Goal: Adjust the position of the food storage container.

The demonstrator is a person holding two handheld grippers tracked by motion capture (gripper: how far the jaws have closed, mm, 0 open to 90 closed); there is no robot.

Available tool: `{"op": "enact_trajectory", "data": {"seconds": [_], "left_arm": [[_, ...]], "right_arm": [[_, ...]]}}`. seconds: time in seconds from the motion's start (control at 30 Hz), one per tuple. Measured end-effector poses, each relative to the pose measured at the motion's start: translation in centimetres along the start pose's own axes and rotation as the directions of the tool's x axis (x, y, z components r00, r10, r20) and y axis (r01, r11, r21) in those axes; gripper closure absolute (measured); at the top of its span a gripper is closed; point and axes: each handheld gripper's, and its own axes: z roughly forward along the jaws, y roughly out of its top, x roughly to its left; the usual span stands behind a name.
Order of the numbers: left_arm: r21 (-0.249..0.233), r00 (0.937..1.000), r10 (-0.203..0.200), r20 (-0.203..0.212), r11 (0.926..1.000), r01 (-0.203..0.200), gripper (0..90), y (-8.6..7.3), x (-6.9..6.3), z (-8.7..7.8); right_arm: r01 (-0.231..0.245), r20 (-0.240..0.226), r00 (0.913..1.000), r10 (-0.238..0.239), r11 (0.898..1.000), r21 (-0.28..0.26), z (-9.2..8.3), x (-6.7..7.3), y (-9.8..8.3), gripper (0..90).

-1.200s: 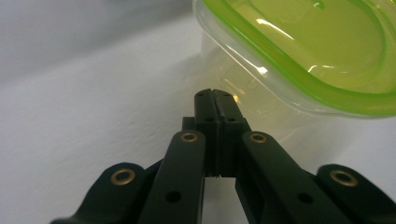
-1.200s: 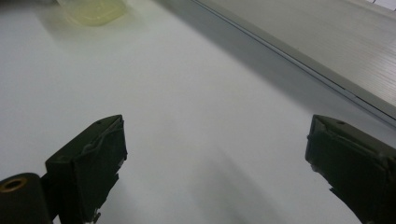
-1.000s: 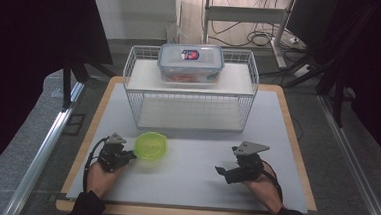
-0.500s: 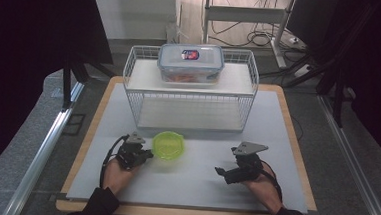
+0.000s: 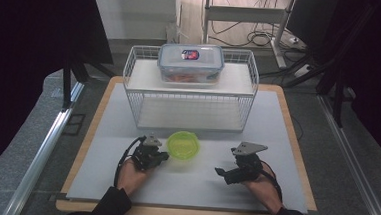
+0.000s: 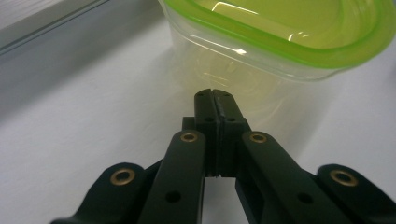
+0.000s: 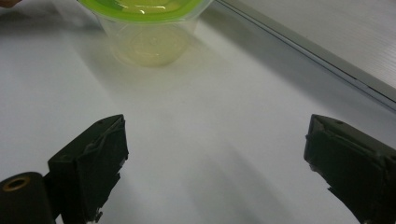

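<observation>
Nearest, at 7 o'clock on the white surface (image 5: pixel 198 188): clenched tight with nothing between, the fingers of the left gripper (image 5: pixel 161 156), aimed toward 2 o'clock. From the left gripper view, pressed flush together and set at, or a hair short of, the clear lower wall of the green-lidded plastic container (image 6: pixel 280 42); cannot tell actual contact.

At 5 o'clock: released and spread wide, the fingers of the right gripper (image 5: pixel 219 172), empty, resting low over the surface and aimed toward 10 o'clock at the container, well apart from it.

Just beyond the left gripper's tips, near the middle of the surface and in front of the wire rack (image 5: pixel 188 105): the container itself, standing upright, lid on and facing up, base flat on the surface. Looks slightly oval, long axis roughly 9 to 3 o'clock.

Judged as a nudging step: shoving the container sideways with closed tips rather than gripping it. Next calls for low, steady pressure on the wall, below the lid rim, to avoid tipping; or for opening the fingers to grasp the rim, or handing over toward the open right gripper.

Farthest, at 12 o'clock on the rack's top shelf: a lidded clear food box (image 5: pixel 190 62), untouched.
</observation>
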Motion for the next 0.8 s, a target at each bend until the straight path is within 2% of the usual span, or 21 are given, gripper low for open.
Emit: {"op": "enact_trajectory", "data": {"seconds": [0.1, 0.3, 0.4, 0.6, 0.8], "left_arm": [[0.008, 0.9999, 0.011, 0.004, 0.9999, -0.011, 89.6, 0.1, -0.3, 0.2], [0.003, 0.9999, 0.005, -0.014, 1.0000, -0.005, 87.9, -0.1, 0.0, -0.3], [0.009, 0.9995, 0.017, -0.028, 0.9998, -0.017, 85.2, -0.2, 0.0, -0.7], [0.014, 0.9953, 0.055, -0.080, 0.9984, -0.054, 73.6, -0.5, -0.6, -1.6], [0.007, 0.9855, 0.101, -0.136, 0.9948, -0.101, 60.3, -1.2, -1.3, -3.2]], "right_arm": [[-0.002, 0.000, 1.0000, 0.002, 1.000, 0.003, 0.0, 0.0, 0.0, 6.3], [-0.012, -0.007, 0.9999, 0.012, 1.000, 0.012, 0.1, -0.1, -0.1, 6.2], [-0.017, -0.016, 0.9997, 0.017, 1.000, 0.014, 0.1, 0.0, -0.1, 6.2], [-0.023, -0.019, 0.9995, 0.023, 1.000, -0.002, 0.1, 0.0, 0.0, 6.1], [-0.032, -0.017, 0.9994, 0.032, 0.999, -0.019, 0.0, 0.0, 0.0, 6.1]]}}
